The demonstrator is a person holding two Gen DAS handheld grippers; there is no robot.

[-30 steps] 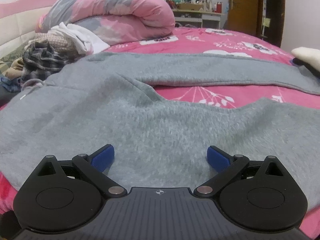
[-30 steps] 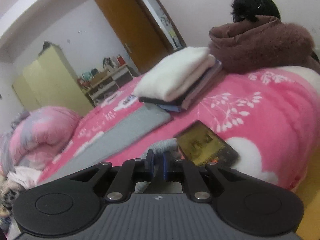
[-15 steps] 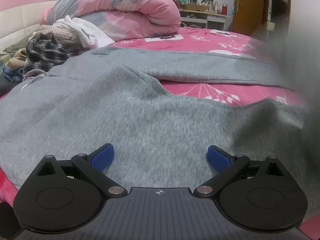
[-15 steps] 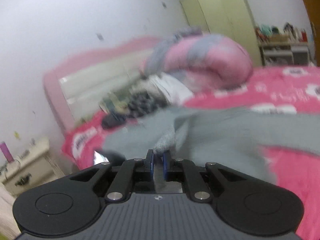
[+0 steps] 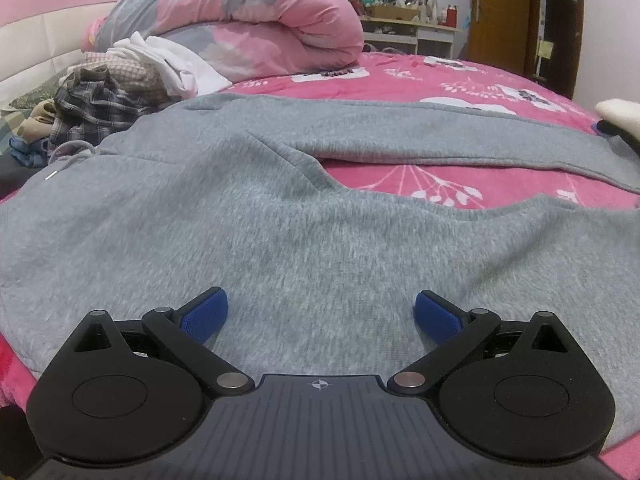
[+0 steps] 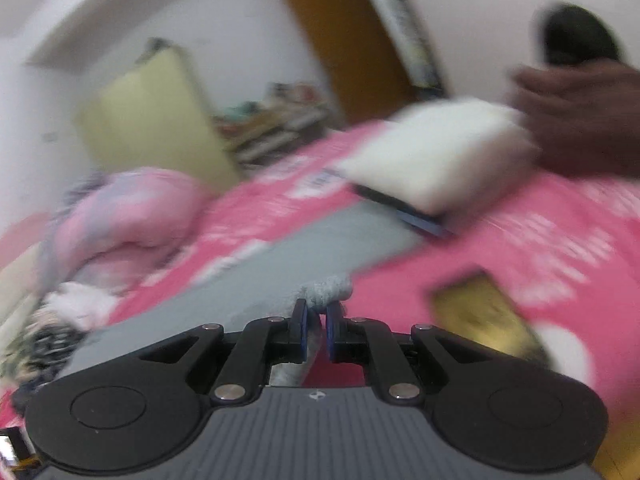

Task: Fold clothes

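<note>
1. The pink floral bed cover [image 5: 460,80] fills both views and carries everything else.
2. A grey sweatshirt [image 5: 280,232] lies spread flat across the cover, its body nearest the left camera and one long sleeve [image 5: 460,140] stretched away to the right, with a strip of pink showing between sleeve and body.
3. A rolled pink and grey quilt [image 5: 256,28] sits at the head of the bed, well behind the sweatshirt.
4. A heap of unfolded clothes [image 5: 104,92], checked and white among them, lies beside the quilt, just past the sweatshirt's far left edge.
5. A stack of folded clothes [image 6: 440,160] with a white piece on top rests on the end of the sleeve in the blurred right view.
6. The left gripper [image 5: 320,316] hovers low over the sweatshirt's body, its blue pads spread wide with only fabric lying beneath them, nothing pinched.
7. The right gripper [image 6: 316,320] has its jaws pressed nearly together on a bunched grey edge of the sweatshirt, which pokes up just ahead of the fingertips.
8. A yellowish flat object [image 6: 484,320], too blurred to name, lies on the cover just right of that gripper.
</note>
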